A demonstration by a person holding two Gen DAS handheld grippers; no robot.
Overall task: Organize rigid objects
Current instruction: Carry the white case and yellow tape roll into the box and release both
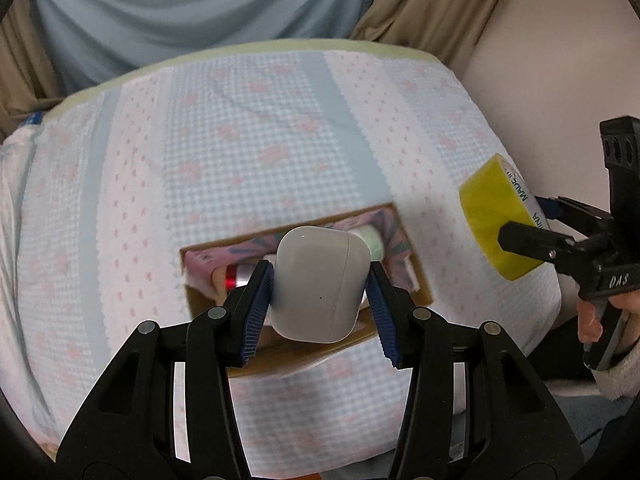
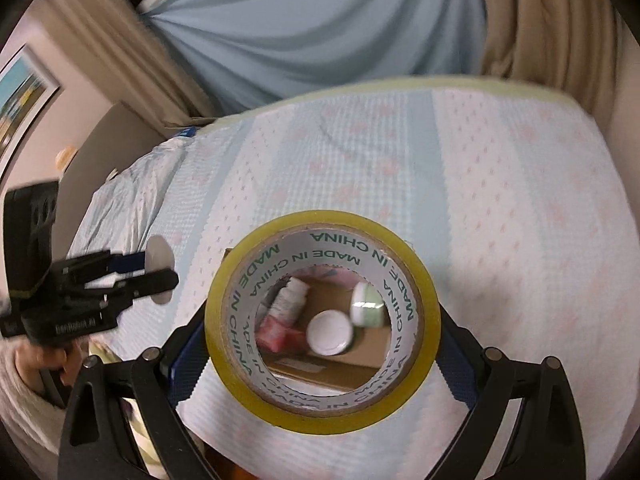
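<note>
Left wrist view: left gripper clamps a white earbud case, held above the cardboard box just ahead of its fingers.
Right wrist view: right gripper clamps a yellow tape roll; through its core, box with white-lidded jar and green jar.
Progress: several items boxed; case and tape judged still to go in.

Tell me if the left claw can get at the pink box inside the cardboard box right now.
Probably not. The left claw is shut on a white earbud case, so it has no free grip. The pink box lies among jars in the cardboard box.
</note>
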